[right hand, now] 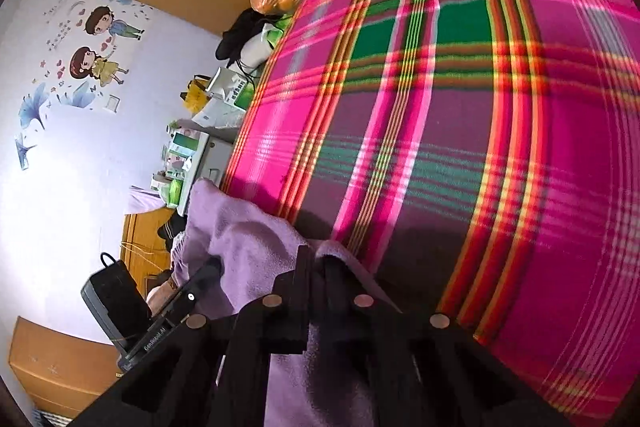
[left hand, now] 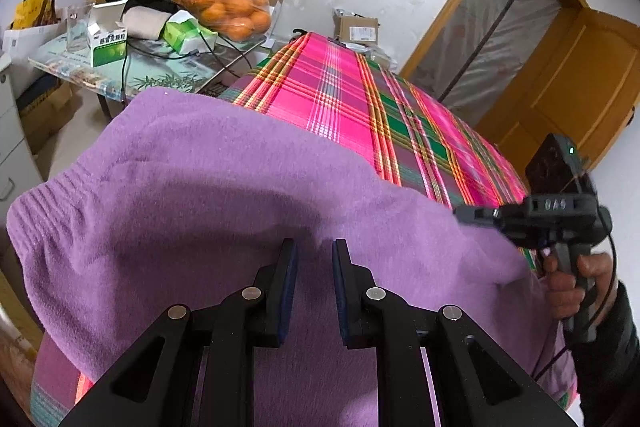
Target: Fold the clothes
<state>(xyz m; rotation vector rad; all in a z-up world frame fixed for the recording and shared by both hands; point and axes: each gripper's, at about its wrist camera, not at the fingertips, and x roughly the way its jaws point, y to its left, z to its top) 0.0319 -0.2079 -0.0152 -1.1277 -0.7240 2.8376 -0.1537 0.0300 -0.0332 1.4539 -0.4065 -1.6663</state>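
Note:
A purple knit sweater (left hand: 200,187) lies over the near end of a bed covered by a pink and green plaid sheet (left hand: 360,99). My left gripper (left hand: 315,247) sits at the sweater's near edge with its jaws a little apart and a fold of purple cloth filling the gap; the cloth bunches up around it. At the sweater's right edge my right gripper (left hand: 466,215), held by a hand (left hand: 568,287), pinches the fabric. In the right wrist view the right gripper (right hand: 316,255) is shut on a ridge of the sweater (right hand: 248,239), with the left gripper (right hand: 214,265) to its left.
A side table (left hand: 168,67) stands beyond the bed's left side with a bag of oranges (left hand: 228,7), small green and white boxes (left hand: 108,47), dark clothing and cables. A cardboard box (left hand: 356,27) sits past the bed's far end. A wooden door (left hand: 560,75) is at the right.

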